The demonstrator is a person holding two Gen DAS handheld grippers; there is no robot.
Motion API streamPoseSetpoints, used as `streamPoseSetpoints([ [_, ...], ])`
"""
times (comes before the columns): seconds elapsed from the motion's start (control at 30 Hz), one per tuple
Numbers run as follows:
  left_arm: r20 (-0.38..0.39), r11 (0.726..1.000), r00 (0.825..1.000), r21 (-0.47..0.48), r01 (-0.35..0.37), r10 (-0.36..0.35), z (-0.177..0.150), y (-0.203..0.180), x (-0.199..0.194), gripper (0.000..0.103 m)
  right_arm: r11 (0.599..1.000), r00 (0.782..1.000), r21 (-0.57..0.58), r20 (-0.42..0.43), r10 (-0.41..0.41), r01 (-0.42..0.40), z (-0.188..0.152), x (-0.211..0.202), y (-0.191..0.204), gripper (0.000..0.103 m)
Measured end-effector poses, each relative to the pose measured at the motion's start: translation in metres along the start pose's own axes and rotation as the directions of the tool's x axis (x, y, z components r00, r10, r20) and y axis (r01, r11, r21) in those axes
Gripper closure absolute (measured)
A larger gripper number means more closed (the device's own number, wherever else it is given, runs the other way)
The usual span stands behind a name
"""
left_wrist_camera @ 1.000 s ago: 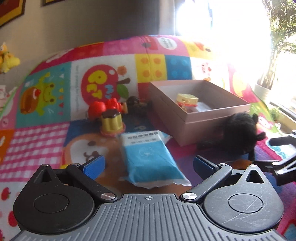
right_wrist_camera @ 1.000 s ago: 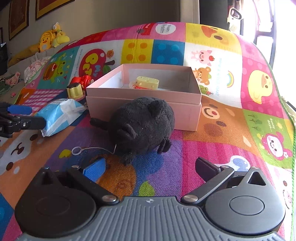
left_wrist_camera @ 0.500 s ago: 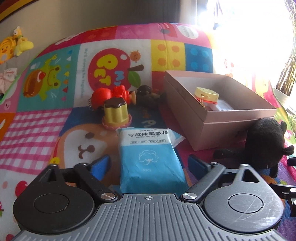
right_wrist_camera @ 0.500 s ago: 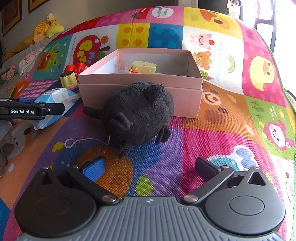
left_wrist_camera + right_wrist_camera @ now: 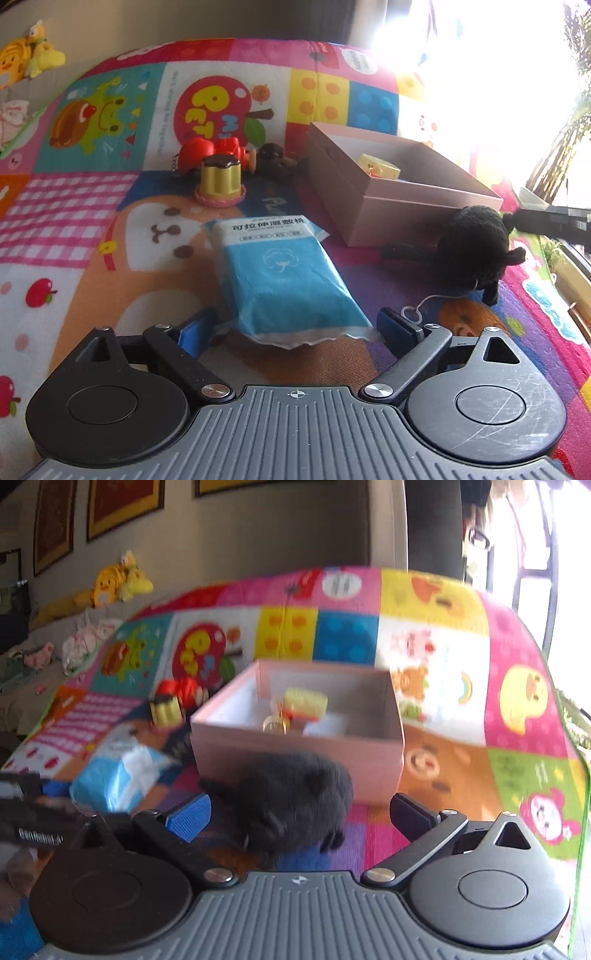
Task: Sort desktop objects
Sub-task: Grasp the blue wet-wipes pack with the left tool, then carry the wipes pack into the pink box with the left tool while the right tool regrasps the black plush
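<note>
A blue wet-wipe pack (image 5: 284,273) lies on the colourful mat, its near end between the open fingers of my left gripper (image 5: 295,328). It also shows in the right wrist view (image 5: 118,775). A black plush toy (image 5: 295,797) sits between the open fingers of my right gripper (image 5: 301,814), just in front of the pink box (image 5: 295,753). The plush (image 5: 476,247) and box (image 5: 406,203) show in the left view too. A yellow toy (image 5: 304,703) lies inside the box.
A yellow pudding toy (image 5: 221,177), a red toy (image 5: 214,149) and a small dark toy (image 5: 275,157) stand left of the box. Yellow plush toys (image 5: 118,581) lie beyond the mat. A bright window is at the right.
Both grippers have moved forward. The wipe pack now lies between the left fingers, and the black plush sits between the right fingers. The right view is blurred by motion.
</note>
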State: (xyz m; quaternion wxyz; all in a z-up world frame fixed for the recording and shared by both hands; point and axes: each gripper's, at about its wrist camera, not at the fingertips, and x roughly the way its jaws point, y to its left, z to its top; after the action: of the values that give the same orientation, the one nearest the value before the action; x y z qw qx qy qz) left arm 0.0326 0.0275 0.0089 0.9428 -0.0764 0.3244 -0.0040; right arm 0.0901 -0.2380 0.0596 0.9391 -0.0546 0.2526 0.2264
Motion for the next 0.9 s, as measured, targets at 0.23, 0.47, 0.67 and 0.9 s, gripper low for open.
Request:
streamPoseSetpoints([
  [0.23, 0.038, 0.998, 0.999, -0.054, 0.025, -0.023, 0.009, 0.000, -0.015, 0.005, 0.990, 0.993, 0.080, -0.019, -0.116, 0.117, 0.032, 0.049, 0.002, 0.016],
  [0.47, 0.099, 0.990, 0.985, 0.026, 0.140, -0.141, 0.026, -0.028, -0.036, 0.002, 0.988, 0.989, 0.072, -0.066, -0.131, 0.135, 0.007, 0.032, -0.022, 0.019],
  [0.67, 0.031, 0.937, 0.939, 0.082, 0.339, -0.342, 0.028, -0.072, -0.019, 0.002, 0.978, 0.984, 0.118, -0.083, -0.161, 0.170, -0.025, -0.019, -0.054, 0.011],
  [0.9, -0.072, 0.850, 0.863, 0.153, 0.504, -0.499, 0.031, -0.123, 0.014, 0.001, 0.965, 0.972, 0.163, -0.152, -0.179, 0.203, -0.055, -0.016, -0.072, 0.009],
])
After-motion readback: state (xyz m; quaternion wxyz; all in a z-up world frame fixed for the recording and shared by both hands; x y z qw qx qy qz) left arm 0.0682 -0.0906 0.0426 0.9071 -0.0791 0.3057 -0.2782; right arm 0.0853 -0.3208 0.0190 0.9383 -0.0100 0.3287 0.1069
